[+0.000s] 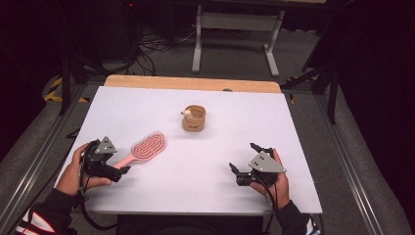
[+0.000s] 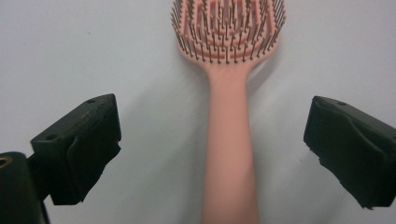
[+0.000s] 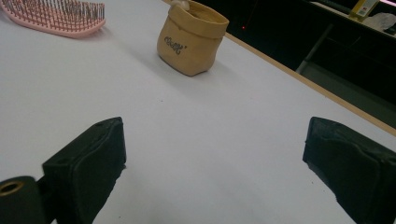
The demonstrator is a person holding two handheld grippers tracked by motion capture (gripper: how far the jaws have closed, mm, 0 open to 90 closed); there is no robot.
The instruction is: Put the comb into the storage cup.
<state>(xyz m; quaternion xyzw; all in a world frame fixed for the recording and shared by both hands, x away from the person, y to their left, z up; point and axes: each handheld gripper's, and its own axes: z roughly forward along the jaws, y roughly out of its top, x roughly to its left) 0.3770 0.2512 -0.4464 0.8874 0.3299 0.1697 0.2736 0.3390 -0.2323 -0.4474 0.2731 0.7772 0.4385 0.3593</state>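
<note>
while left gripper (image 2: 212,154) straddles hairbrush (image 2: 229,116) handle, jaws apart, untouching.

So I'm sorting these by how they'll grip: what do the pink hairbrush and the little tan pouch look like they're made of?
The hairbrush looks like moulded plastic: a smooth, matte, one-piece pink handle with stiff thin bristles. The pouch looks like soft fabric or washable paper, hard to say which: matte tan, rolled rim, slumped creased sides.

Both grippers' fingers (image 2: 84,149) apart (wide)
</note>
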